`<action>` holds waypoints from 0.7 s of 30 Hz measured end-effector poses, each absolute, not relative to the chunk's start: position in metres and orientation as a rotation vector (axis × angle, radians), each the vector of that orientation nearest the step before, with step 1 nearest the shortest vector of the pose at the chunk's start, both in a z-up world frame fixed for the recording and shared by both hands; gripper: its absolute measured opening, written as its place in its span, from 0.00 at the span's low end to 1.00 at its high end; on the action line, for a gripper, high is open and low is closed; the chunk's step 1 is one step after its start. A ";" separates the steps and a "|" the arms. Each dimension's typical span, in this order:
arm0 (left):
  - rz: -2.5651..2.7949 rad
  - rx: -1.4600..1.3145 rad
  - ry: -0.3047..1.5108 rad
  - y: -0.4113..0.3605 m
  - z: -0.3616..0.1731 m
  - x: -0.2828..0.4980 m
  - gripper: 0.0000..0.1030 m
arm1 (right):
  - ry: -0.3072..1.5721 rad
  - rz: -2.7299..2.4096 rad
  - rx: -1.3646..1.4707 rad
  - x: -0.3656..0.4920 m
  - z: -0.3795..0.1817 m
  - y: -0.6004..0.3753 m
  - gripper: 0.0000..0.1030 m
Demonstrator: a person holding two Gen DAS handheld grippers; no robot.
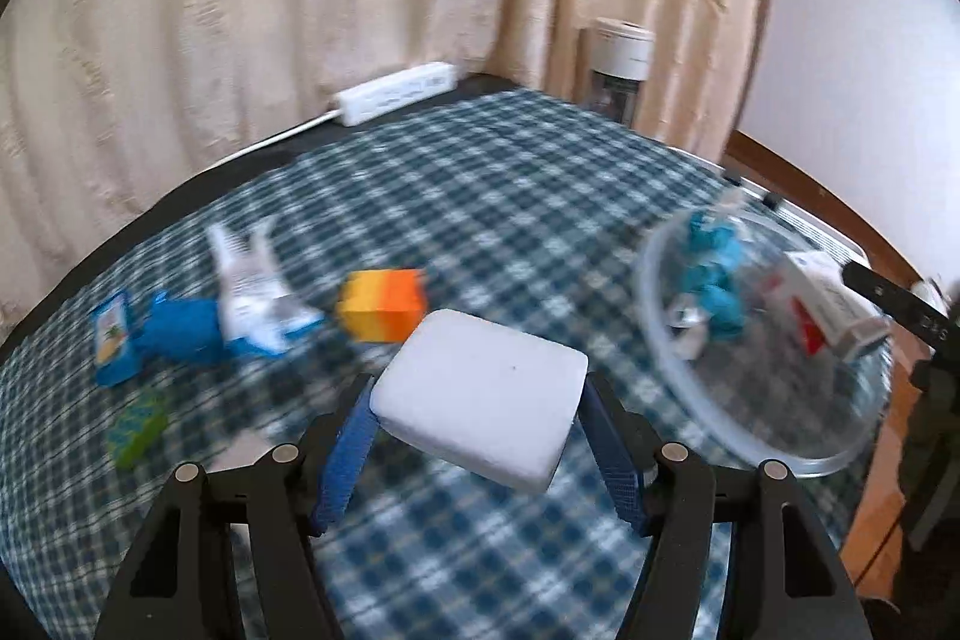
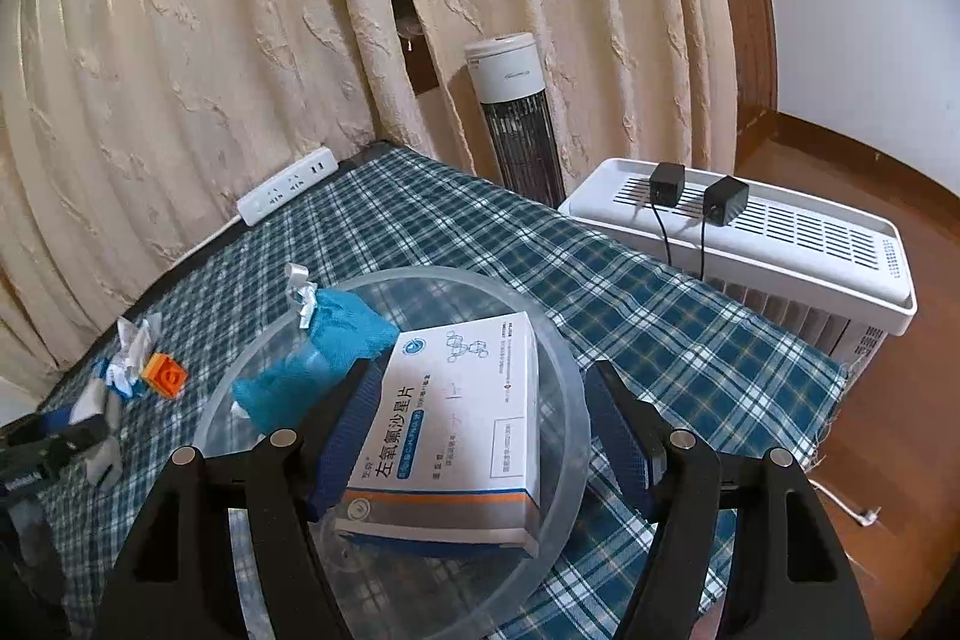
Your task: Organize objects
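White foam block [image 1: 480,391] sits clamped between the blue pads of the left hand-held gripper [image 1: 477,436], lifted off the checked cloth [image 1: 510,196] on the desk, its long axis running roughly across the fingers. The clear bowl [image 1: 654,340], the likely destination, lies to the right of the block and slightly farther away, already holding a blue crumpled cloth [image 1: 717,280] and a medicine box [image 2: 456,418]. The right hand-held gripper [image 2: 480,430] hovers directly over that bowl, jaws spread wide around the box; whether the pads touch it is unclear. Left of the bowl, an orange block [image 1: 384,304], wrappers and small packets lie scattered, nearer the left hand.
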State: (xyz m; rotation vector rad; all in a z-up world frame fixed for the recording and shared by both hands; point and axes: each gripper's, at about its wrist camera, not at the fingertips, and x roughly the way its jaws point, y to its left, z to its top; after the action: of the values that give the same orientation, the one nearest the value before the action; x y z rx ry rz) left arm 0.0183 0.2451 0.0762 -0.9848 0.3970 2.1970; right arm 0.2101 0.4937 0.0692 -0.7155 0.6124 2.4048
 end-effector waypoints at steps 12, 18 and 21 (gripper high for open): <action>2.042 -0.937 0.489 0.318 0.071 0.057 0.69 | 0.671 2.435 -0.699 0.222 0.066 0.497 0.70; 2.008 -0.954 0.502 0.338 0.062 0.062 0.90 | 0.697 2.439 -0.688 0.228 0.064 0.500 0.70; 2.012 -0.973 0.492 0.337 0.058 0.060 0.90 | 0.697 2.439 -0.688 0.228 0.064 0.500 0.70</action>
State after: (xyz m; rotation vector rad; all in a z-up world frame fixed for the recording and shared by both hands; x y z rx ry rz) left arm 0.0595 0.3373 0.0584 -0.9733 0.4916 2.0118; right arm 0.2283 0.4995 0.0639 -0.6878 0.6973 2.4387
